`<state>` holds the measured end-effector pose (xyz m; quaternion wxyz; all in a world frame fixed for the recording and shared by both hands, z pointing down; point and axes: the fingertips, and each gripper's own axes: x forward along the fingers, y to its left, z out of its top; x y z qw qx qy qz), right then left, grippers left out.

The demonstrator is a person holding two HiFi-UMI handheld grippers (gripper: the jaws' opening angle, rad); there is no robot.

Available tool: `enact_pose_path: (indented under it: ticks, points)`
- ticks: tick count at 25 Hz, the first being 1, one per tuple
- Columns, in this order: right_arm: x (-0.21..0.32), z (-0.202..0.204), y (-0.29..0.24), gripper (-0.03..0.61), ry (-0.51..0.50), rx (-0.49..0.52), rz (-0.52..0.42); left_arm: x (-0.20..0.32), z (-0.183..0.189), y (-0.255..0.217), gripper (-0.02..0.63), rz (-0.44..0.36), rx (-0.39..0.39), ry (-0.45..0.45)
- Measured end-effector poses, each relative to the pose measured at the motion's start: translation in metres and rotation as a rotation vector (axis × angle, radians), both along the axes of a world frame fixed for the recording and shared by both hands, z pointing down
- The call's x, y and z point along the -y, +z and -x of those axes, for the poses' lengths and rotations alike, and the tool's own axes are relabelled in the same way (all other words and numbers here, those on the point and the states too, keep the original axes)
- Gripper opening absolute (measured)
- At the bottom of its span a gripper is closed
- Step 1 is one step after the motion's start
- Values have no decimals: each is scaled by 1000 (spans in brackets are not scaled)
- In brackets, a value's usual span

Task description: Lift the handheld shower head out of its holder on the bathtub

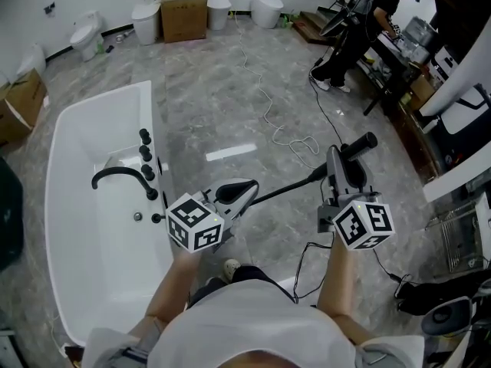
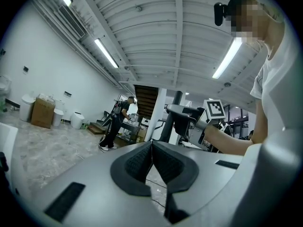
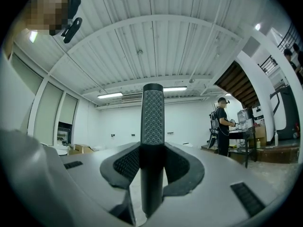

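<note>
The handheld shower head [image 1: 359,145] is a black stick with a dotted grip face [image 3: 152,117]. It stands between the pads of my right gripper [image 1: 338,165], which is shut on it, out over the floor to the right of the white bathtub [image 1: 61,152]. Its black hose [image 1: 284,191] runs down and left from it, past my left gripper [image 1: 250,188]. That gripper hovers by the tub's right rim, its pads [image 2: 142,162] meeting at the tips with nothing between them. A black curved spout [image 1: 121,176] and black knobs [image 1: 145,153] sit on the rim.
White toilets [image 1: 86,33] and cardboard boxes [image 1: 184,12] line the far wall. A person [image 1: 360,29] stands at a workbench at the back right. A white cable [image 1: 285,133] snakes across the marble floor. Dark gear [image 1: 437,294] lies at the lower right.
</note>
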<state>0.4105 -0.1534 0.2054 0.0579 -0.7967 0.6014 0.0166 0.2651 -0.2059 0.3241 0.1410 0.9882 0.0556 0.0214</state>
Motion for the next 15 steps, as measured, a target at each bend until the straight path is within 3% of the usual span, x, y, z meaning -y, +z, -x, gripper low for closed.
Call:
enact_pose_path:
  ticks: [15]
  points:
    - [3,18,9,137,-40,59,-16,-16,13,6,12,20,22,-29]
